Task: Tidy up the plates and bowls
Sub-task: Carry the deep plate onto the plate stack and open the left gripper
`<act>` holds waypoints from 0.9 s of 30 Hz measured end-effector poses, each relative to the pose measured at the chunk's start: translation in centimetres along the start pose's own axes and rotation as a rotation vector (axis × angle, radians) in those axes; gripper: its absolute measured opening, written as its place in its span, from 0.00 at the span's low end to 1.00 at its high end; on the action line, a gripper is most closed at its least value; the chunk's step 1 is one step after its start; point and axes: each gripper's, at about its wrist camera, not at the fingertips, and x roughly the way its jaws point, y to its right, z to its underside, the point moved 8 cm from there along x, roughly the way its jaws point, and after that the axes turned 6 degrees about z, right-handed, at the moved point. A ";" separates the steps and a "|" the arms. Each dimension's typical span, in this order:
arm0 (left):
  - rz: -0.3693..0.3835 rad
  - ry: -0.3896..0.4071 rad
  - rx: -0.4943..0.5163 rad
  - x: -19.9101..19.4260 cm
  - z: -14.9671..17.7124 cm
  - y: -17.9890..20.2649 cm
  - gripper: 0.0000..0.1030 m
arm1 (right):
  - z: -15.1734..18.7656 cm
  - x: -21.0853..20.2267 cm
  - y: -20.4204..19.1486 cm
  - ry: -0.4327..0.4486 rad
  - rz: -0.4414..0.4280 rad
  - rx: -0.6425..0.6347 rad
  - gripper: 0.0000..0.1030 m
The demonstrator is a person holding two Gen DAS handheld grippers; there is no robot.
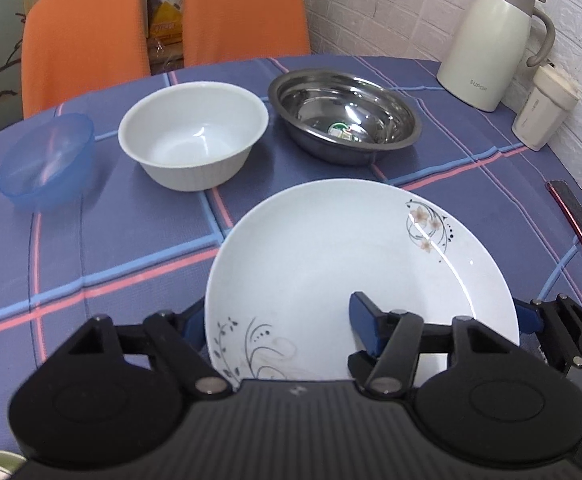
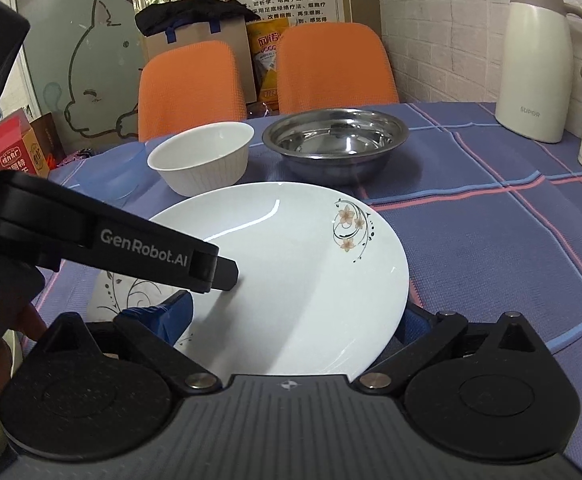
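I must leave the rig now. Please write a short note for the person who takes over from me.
Left gripper: open, one finger over the flowered plate, the other hidden past its edge.
Right gripper: open, astride the same plate in the same way. I cannot tell whether any pad touches it.
Behind the plate, standing apart: blue bowl, white bowl, steel bowl.
Done: nothing is stacked yet.
Left: all the sorting.
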 end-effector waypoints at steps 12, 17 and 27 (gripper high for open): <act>-0.073 0.153 -0.037 -11.1 3.4 -2.8 0.61 | -0.4 -7.5 -6.4 0.128 -0.104 -0.050 0.88; -0.154 0.182 -0.100 -15.7 7.2 -6.6 0.62 | 0.9 -9.3 -11.5 0.129 -0.206 -0.095 0.88; -0.282 0.180 -0.238 -20.4 15.2 -13.5 0.63 | 5.7 -10.8 -20.3 0.046 -0.355 -0.228 0.88</act>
